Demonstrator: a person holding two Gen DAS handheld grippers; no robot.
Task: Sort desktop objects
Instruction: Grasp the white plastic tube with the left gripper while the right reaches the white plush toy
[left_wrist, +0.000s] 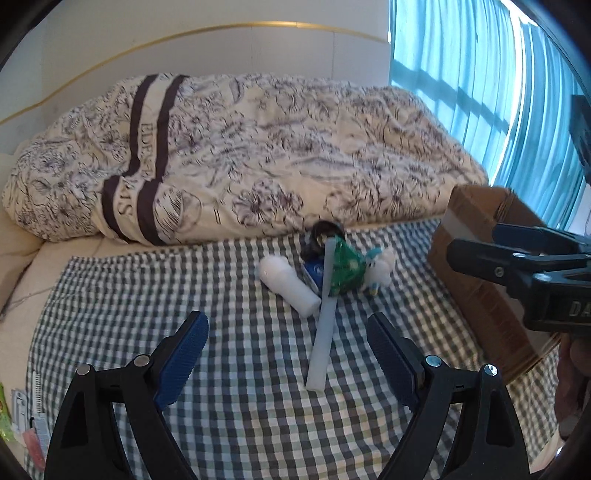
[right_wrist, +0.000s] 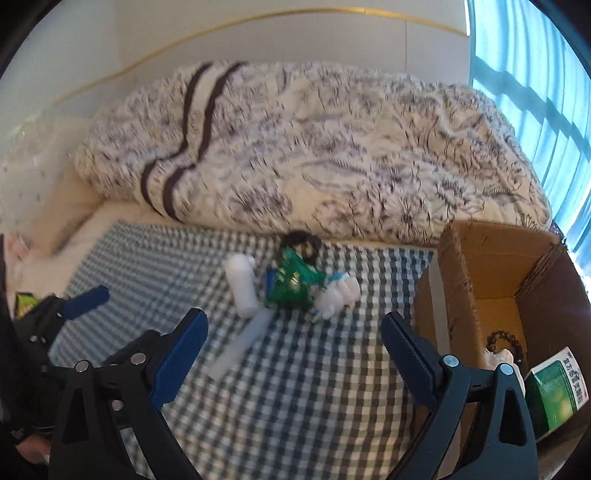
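Left gripper (left_wrist: 288, 332): black plastic arms, ribbed blue pads, jaws spread wide, nothing between them; it hovers over the checked cloth (left_wrist: 236, 406), a woven green-grey gingham lying flat on the bed. Right gripper (right_wrist: 293, 332): same build, jaws likewise spread and empty, held just beside the cardboard box (right_wrist: 461, 280). Between the left pads and beyond lies a long flat white foam strip (left_wrist: 323, 339), its far end running up into the pile. Pile, mid-cloth, items touching: white foam cylinder (left_wrist: 288, 286) lying on its side; crinkled glossy green packet (left_wrist: 345, 271); small blue item (left_wrist: 314, 271) partly covered, kind unclear; white plush toy (left_wrist: 380, 271) with teal patches; dark round object (left_wrist: 323, 232) at the far edge, kind unclear. Box to the right of the pile: corrugated, open top, flaps up; inside, a dark bead bracelet (right_wrist: 504, 343) and a green-and-white carton (right_wrist: 554, 391). Beyond the cloth, a bunched cream duvet (left_wrist: 258, 147) with dark floral line print and two dark stripes. Behind it a white wall (left_wrist: 184, 40) with gold trim; teal pleated curtain (left_wrist: 498, 92) at right.
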